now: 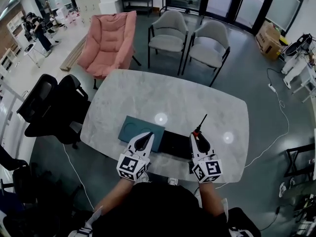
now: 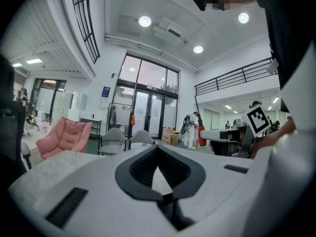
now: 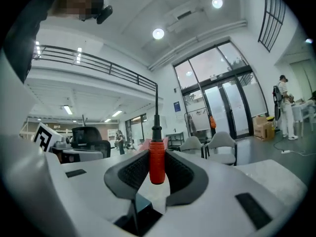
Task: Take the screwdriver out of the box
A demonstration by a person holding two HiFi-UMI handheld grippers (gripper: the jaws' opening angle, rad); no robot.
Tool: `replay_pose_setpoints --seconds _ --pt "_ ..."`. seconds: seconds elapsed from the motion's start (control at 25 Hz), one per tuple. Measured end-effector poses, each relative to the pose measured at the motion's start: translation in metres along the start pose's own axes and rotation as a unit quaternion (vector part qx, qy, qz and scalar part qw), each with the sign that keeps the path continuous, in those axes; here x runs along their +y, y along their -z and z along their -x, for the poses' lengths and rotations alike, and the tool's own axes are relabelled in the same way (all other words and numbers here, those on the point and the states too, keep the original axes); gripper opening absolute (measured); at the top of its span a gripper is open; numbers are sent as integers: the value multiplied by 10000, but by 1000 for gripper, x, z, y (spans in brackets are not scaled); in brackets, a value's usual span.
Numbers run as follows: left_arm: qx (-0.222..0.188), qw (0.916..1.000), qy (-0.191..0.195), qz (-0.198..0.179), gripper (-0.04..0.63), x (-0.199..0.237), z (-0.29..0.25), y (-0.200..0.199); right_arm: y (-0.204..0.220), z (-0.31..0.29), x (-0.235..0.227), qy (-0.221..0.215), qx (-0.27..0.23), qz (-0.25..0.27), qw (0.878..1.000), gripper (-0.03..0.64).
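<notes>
A screwdriver (image 1: pixel 200 126) with a red handle (image 3: pixel 157 162) and a black shaft stands upright in my right gripper (image 1: pixel 196 134), whose pads (image 3: pixel 129 171) are shut on the handle. It is held above the marble table (image 1: pixel 148 95), just right of the open black box (image 1: pixel 175 143). A teal lid (image 1: pixel 132 127) lies left of the box. My left gripper (image 1: pixel 146 136) hovers over the lid's near edge. Its fingertips (image 2: pixel 157 149) meet with nothing between them. The box's inside is too dark to read.
Two grey chairs (image 1: pixel 168 33) (image 1: pixel 210 46) and a pink armchair (image 1: pixel 111 41) stand beyond the table's far edge. A black office chair (image 1: pixel 54 102) stands at the left. A white cable (image 1: pixel 276 132) runs over the floor at the right.
</notes>
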State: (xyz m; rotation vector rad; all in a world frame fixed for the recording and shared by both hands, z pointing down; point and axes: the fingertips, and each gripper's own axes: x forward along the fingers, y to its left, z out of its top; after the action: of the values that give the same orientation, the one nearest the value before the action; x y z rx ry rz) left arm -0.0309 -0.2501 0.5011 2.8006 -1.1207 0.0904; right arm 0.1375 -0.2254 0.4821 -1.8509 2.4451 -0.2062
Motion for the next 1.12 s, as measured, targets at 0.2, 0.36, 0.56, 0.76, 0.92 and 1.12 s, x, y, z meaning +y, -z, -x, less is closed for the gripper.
replay_pose_setpoints --seconds 0.2,0.36,0.56,0.76,0.92,1.12 --pt "-168 9998 19 -45 5 1 -1 -16 -26 6 1 57 -366 47 9993 110" --pt "-240 9996 24 -118 6 -2 -5 -26 -49 10 1 25 -620 163 9979 110" --pt "-262 9996 38 -121 6 -5 -6 -29 -62 10 1 37 -744 235 9969 110" --pt "-277 9995 71 -119 6 -11 -4 -32 -70 12 1 13 -752 291 9967 110" --pt "-302 9995 56 -67 5 -13 -2 -32 -74 14 1 37 -785 455 9959 110" --pt "-342 9993 77 -100 6 -15 0 -34 -72 18 1 107 -769 493 9958 110"
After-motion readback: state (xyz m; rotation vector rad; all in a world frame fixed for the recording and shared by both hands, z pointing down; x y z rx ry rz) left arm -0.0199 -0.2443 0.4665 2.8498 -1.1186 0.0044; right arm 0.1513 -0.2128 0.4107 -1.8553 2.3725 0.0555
